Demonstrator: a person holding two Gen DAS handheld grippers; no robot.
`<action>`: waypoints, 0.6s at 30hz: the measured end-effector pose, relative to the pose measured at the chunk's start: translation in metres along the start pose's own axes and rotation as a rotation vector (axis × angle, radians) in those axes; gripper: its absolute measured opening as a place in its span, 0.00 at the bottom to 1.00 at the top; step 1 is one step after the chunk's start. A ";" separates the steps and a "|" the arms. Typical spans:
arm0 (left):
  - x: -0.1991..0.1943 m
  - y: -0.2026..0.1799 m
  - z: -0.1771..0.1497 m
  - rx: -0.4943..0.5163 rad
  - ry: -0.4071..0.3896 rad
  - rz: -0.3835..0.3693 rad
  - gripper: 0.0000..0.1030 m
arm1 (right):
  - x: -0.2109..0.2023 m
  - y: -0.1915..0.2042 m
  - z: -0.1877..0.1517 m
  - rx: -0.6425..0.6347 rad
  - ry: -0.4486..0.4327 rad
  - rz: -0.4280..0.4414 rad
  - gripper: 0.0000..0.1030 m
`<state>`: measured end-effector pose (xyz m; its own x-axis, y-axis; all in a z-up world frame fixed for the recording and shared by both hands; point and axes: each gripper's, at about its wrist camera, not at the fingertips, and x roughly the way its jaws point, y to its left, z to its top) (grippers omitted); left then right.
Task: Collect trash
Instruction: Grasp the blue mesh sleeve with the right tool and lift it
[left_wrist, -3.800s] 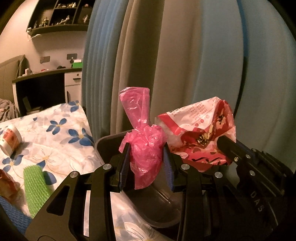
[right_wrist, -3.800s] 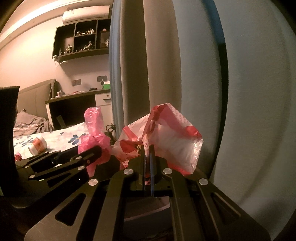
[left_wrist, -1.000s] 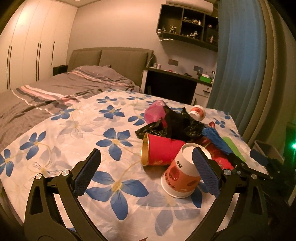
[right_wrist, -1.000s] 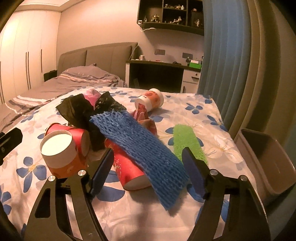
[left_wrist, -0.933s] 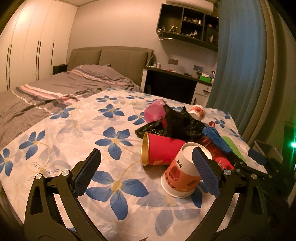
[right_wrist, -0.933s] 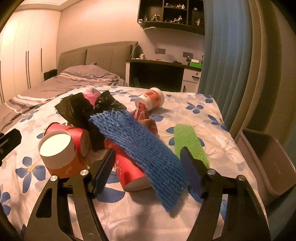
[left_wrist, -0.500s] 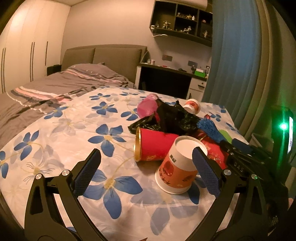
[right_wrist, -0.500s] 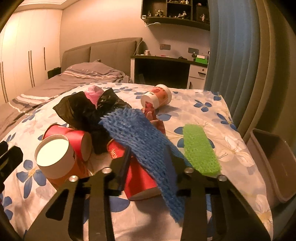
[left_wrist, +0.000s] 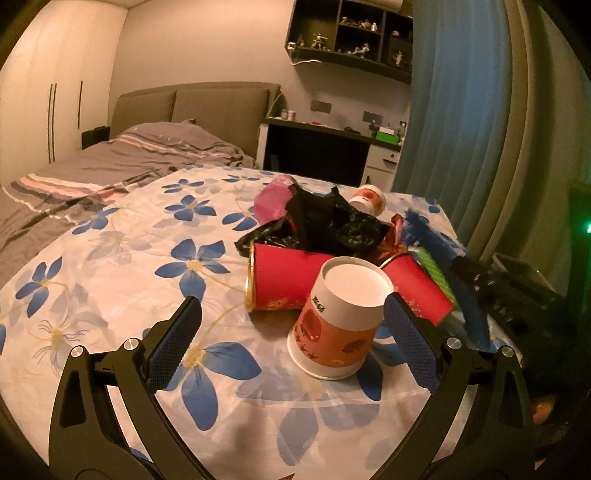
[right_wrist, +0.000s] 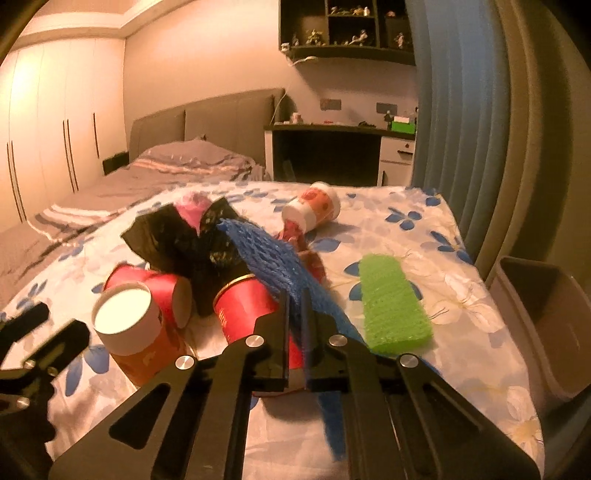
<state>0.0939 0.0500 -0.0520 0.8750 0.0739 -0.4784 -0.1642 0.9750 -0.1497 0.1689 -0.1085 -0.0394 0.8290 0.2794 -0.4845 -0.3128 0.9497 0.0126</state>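
Note:
A pile of trash lies on the flowered bedsheet (left_wrist: 110, 258). My right gripper (right_wrist: 295, 299) is shut on a blue foam net (right_wrist: 273, 262) that drapes over a red cup (right_wrist: 243, 306). My left gripper (left_wrist: 291, 332) is open, its pads either side of an upturned orange paper cup (left_wrist: 340, 317), not touching it. Behind that cup lie a red cup on its side (left_wrist: 284, 280), a black plastic bag (left_wrist: 325, 221) and a pink bag (left_wrist: 271, 199). The blue net also shows in the left wrist view (left_wrist: 443, 251).
A green foam net (right_wrist: 391, 302) lies flat to the right of the pile. Another orange cup (right_wrist: 314, 210) lies on its side farther back. A grey bin (right_wrist: 546, 314) stands off the bed's right edge by the curtain. A desk stands behind.
My right gripper has closed on the blue foam net and lifted it slightly. My left gripper has moved closer to the upturned orange cup and stays open.

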 end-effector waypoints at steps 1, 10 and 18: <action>0.000 -0.002 0.000 0.004 -0.001 -0.002 0.94 | -0.005 -0.003 0.002 0.006 -0.012 -0.003 0.06; 0.011 -0.016 0.005 0.034 0.017 -0.023 0.94 | -0.042 -0.030 0.003 0.089 -0.074 -0.012 0.06; 0.037 -0.033 0.004 0.083 0.118 -0.057 0.66 | -0.061 -0.041 -0.002 0.097 -0.083 -0.019 0.06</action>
<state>0.1335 0.0215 -0.0615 0.8216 -0.0020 -0.5701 -0.0738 0.9912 -0.1098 0.1302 -0.1645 -0.0122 0.8712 0.2682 -0.4111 -0.2537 0.9630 0.0907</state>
